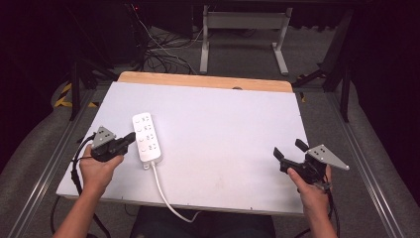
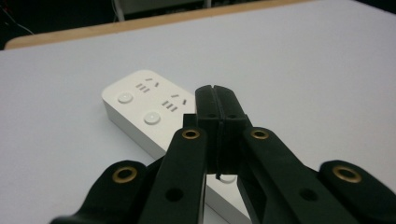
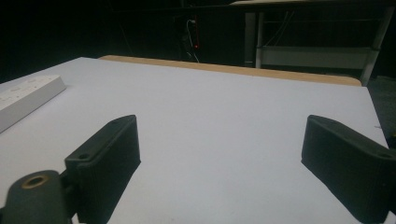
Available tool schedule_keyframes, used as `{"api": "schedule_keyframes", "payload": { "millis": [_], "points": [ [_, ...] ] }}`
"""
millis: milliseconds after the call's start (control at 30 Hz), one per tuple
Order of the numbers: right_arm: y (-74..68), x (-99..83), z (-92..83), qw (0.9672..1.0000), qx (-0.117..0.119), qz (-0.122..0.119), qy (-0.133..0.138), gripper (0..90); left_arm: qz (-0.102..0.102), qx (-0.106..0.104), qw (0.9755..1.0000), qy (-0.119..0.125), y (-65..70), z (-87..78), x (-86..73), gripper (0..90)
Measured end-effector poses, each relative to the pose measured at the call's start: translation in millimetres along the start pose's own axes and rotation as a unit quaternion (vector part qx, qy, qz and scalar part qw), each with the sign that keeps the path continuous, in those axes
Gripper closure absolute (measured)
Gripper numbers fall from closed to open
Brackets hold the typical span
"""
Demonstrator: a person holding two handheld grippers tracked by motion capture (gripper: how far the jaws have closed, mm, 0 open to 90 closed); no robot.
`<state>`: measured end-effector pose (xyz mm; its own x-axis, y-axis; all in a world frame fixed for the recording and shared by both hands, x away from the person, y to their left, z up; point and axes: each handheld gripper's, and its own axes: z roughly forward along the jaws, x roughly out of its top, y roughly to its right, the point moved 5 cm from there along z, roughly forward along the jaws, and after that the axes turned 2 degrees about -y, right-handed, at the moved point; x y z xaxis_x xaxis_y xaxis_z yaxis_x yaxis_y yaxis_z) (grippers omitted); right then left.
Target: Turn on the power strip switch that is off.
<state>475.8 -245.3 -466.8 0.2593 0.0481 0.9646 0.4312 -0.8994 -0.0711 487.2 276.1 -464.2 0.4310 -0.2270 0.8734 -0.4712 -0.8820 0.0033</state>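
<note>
Our left gripper [image 2: 219, 116] had its jaws closed on nothing, just over the power strip [image 1: 147, 137]. We guessed pressing a switch came next. Our right gripper [image 1: 289, 149] waited open, far right.

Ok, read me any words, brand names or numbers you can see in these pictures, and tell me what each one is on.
None can be read.
White plastic power strip: socket slots and round buttons, no legible print.
Black left gripper, black right gripper: no markings.
White tabletop: blank.

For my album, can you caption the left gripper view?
Shut left gripper just over a white power strip on the table.
</note>
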Motion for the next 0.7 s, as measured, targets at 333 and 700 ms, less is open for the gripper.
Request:
{"api": "schedule_keyframes", "payload": {
  "millis": [333,700],
  "points": [
    [-0.2,-0.7,-0.6,1.0,0.001,0.0,-0.002,12.0,-0.005,-0.03,0.9925,-0.118,8.9,16.0,-8.7,90.0],
    [-1.2,-1.3,0.2,1.0,0.002,-0.002,-0.006,12.2,-0.009,-0.027,0.9885,-0.149,9.0,27.8,-10.7,90.0]
  ]
}}
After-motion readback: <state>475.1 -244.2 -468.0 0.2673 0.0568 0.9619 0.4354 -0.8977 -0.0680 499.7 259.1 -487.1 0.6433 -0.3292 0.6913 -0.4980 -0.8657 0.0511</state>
